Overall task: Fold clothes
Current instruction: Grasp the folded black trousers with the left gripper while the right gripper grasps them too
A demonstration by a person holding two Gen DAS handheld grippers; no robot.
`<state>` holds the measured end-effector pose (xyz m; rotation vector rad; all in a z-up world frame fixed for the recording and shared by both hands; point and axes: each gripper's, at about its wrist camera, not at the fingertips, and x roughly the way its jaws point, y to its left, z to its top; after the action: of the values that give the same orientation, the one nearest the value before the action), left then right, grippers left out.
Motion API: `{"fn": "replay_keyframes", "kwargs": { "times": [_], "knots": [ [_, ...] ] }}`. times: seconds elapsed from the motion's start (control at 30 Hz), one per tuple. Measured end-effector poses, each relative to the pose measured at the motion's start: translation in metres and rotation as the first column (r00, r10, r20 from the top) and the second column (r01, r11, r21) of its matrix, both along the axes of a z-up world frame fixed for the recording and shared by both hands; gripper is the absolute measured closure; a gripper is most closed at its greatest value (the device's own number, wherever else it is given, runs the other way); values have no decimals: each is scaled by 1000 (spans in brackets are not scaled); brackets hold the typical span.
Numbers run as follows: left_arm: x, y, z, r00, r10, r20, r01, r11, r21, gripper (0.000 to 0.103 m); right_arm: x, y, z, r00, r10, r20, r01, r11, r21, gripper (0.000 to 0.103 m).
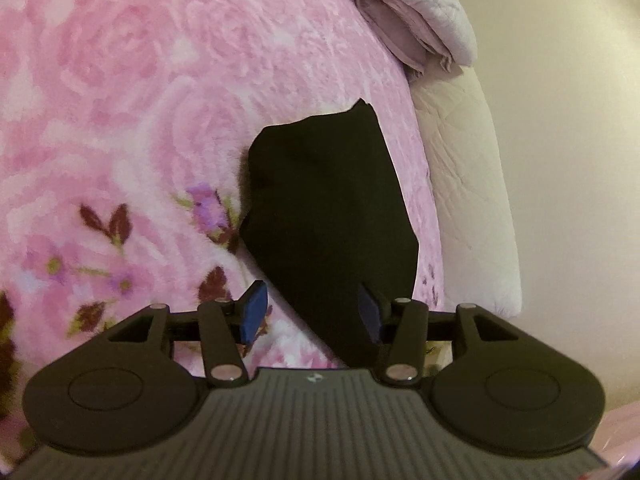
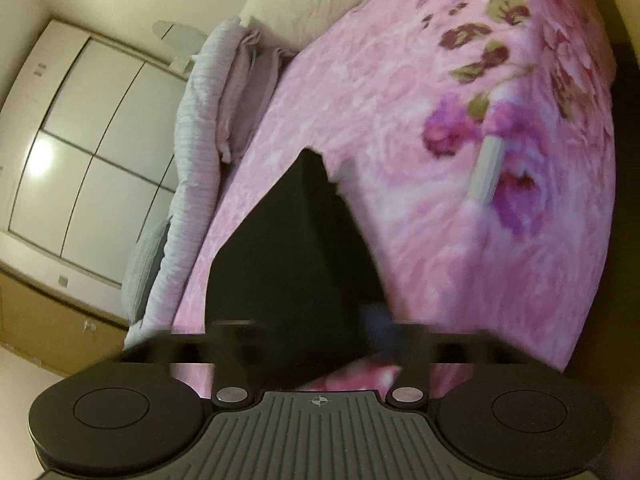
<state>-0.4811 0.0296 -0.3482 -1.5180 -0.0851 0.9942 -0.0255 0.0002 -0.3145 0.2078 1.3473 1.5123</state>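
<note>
A black folded garment [image 1: 320,208] lies on a pink rose-patterned blanket [image 1: 120,100], close to the bed's right edge. My left gripper [image 1: 312,314] hovers over its near corner. Its blue pads [image 1: 254,312] stand wide apart, and the cloth runs beneath the gap without either pad pressing on it. In the right wrist view the same garment [image 2: 292,248] shows as a dark pointed shape on the blanket [image 2: 400,120]. My right gripper [image 2: 308,332] is blurred, its fingers spread wide at the garment's near edge with no cloth pinched.
A stack of folded lilac and grey bedding [image 1: 416,12] [image 2: 200,128] sits at the far end of the bed. A white quilted mattress edge [image 1: 460,160] borders the blanket. A small pale bar [image 2: 486,168] lies on the blanket. White wardrobe doors [image 2: 80,140] stand beyond.
</note>
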Motion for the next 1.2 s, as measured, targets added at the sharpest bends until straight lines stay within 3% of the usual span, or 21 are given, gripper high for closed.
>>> {"fn": "replay_keyframes", "kwargs": {
  "times": [0.1,0.23,0.47,0.6,0.63,0.7,0.8,0.87,0.93,1.13,1.17,1.2],
  "knots": [
    [0,1,-9,998,40,43,-39,999,-28,57,9,11,0,1000,12,-17,-12,1000,0,14],
    [5,3,-20,990,102,95,-97,994,-57,57,10,34,0,998,57,25,-57,998,-18,14],
    [24,6,-31,972,213,98,-206,975,-81,56,9,92,-4,984,151,94,-144,987,-76,14],
    [30,6,-39,959,265,101,-257,962,-89,57,5,125,-18,967,246,62,-236,962,-134,16],
    [30,6,-39,955,278,105,-270,959,-84,57,5,131,-24,964,263,35,-255,955,-150,26],
    [31,9,-40,951,288,111,-281,957,-75,57,7,139,-40,959,280,-41,-282,944,-172,36],
    [32,18,-41,953,282,113,-277,959,-58,59,12,140,-53,959,259,-112,-275,946,-170,37],
    [30,24,-41,957,270,109,-267,963,-41,69,13,137,-57,961,246,-127,-265,949,-171,61],
    [24,27,-39,957,270,107,-269,963,-21,75,10,131,-62,962,218,-163,-245,955,-170,75],
    [-14,38,-22,950,305,70,-311,945,99,78,-22,96,-57,961,148,-235,-193,965,-180,77],
    [-19,43,-21,955,291,57,-295,951,95,74,-28,91,-57,963,144,-229,-188,965,-183,74],
    [-22,46,-23,961,270,54,-274,959,75,73,-34,86,-56,965,139,-222,-182,965,-186,59]
  ]
}}
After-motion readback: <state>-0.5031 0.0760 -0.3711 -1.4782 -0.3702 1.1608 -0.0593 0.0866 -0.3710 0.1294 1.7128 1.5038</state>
